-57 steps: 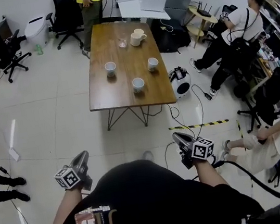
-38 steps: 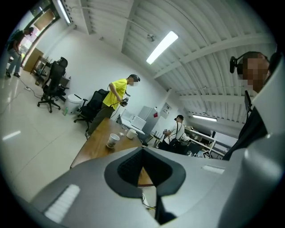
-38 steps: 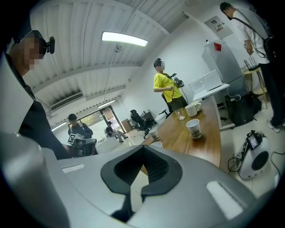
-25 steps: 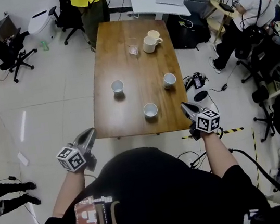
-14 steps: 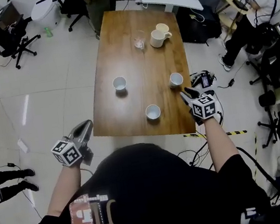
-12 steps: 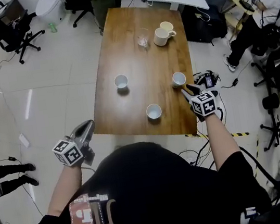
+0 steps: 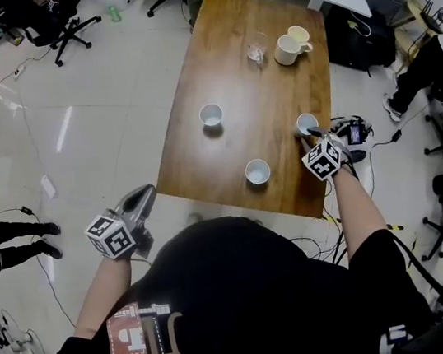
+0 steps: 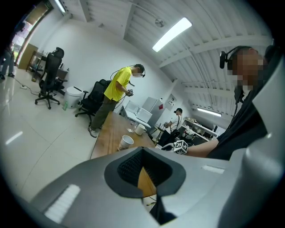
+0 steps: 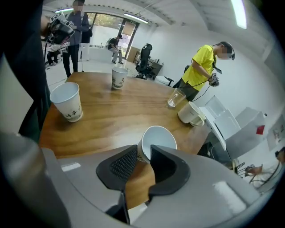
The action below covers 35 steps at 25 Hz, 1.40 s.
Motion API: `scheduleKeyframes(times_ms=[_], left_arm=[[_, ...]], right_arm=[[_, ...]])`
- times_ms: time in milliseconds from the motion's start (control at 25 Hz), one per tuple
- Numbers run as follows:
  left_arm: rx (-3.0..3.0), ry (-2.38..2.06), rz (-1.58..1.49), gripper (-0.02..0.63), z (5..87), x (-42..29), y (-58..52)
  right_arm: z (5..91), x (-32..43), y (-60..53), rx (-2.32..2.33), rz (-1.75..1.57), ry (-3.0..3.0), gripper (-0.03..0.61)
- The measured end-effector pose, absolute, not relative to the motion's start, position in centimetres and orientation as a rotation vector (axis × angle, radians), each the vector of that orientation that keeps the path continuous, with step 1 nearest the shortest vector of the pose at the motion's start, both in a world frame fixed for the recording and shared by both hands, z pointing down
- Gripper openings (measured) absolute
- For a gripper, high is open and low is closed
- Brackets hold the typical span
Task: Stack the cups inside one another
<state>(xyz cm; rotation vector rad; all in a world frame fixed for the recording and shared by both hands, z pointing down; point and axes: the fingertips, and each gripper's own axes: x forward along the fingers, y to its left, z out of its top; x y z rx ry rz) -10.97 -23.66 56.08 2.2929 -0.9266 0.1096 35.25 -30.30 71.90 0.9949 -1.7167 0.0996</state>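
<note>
Three white paper cups stand apart on the wooden table [image 7: 240,86]: one left [image 7: 211,115], one near [image 7: 257,172], one at the right edge [image 7: 306,123]. My right gripper [image 7: 311,134] points down at that right cup [image 9: 158,141]. Its jaws are closing, and the cup's near wall sits between them with a gap still showing, so the pads are not pressing. The other two cups [image 9: 67,102] [image 9: 118,77] stand further off. My left gripper [image 7: 143,194] hangs off the table's near left corner, shut and holding nothing, level with a cup [image 8: 126,142] ahead of it.
A cream mug [image 7: 288,49] and a clear glass [image 7: 257,51] stand at the table's far end. A person in a yellow shirt [image 9: 202,67] stands beyond it. Office chairs, cables and a round device [image 7: 353,130] lie on the floor right of the table.
The person has walked up to the table. My right gripper rolled, moved forward and down to the right-edge cup, and its jaws opened. The left gripper kept its place by the body.
</note>
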Motion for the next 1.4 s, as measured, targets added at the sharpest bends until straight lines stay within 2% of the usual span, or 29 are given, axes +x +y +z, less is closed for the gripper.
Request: scheduleKeyframes(times_ms=[120,200,560,920,1400], left_arm=[[2.286,-0.929,0.103,-0.005,56.3,-11.2,-23.7],[2.283,-0.922,0.096,-0.005,56.5,-11.2,-23.8],[2.310,-0.847,0.056,-0.005,56.4,-9.7,-24.9],[2.335,-0.774,0.015,-0.005,56.4,-7.8,-25.7],[2.332,-0.775,-0.003,-0.005,56.2,-8.2,-25.5]], right_arm=[[71.9,35.0,-30.6,0.972,0.074,-1.700,0.043],[71.9,34.5,-30.4,0.951,0.080,-1.708,0.027],[65.9,30.6,-27.8,0.961,0.216,-1.870,0.025],[56.3,20.8,-23.0,0.775,0.231,-2.089,0.026],[60.1,15.4,-19.4,0.584,0.226,-2.064,0.029]])
